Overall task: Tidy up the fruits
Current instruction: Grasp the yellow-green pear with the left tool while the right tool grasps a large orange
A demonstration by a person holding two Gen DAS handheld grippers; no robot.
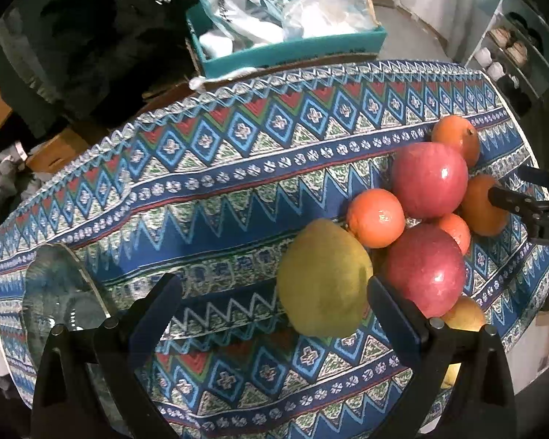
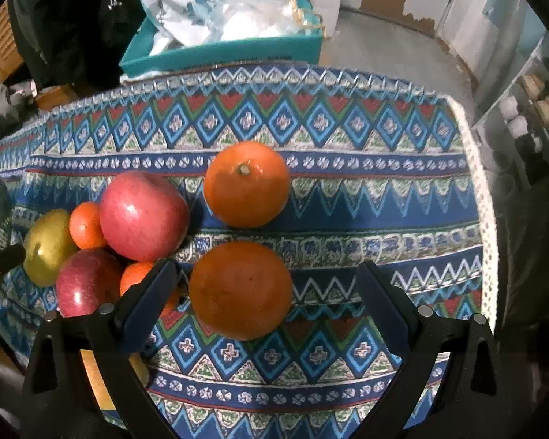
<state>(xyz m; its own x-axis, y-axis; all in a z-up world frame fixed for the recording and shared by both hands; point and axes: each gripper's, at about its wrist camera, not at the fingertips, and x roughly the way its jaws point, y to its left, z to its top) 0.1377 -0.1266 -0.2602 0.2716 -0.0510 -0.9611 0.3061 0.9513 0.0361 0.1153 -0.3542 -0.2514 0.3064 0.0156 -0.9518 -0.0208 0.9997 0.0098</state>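
Two large oranges sit apart from the fruit pile on the patterned cloth (image 2: 347, 219): the near orange (image 2: 240, 290) lies between the spread fingers of the right gripper (image 2: 265, 294), touching neither finger — jaws wide, nothing gripped. The far orange (image 2: 246, 184) sits just beyond it, stem up. Left of these, the pile: two red apples (image 2: 144, 216), small tangerines (image 2: 86, 225), a yellow-green pear (image 2: 47, 247), all touching.

Left gripper (image 1: 274, 305) also released, jaws wide — the pear (image 1: 324, 278) lies between its fingers, close to the right finger (image 1: 393, 311); contact cannot be told. A glass dish (image 1: 60, 292) rests at the cloth's left. Teal box (image 1: 285, 51) with bags stands behind the table.
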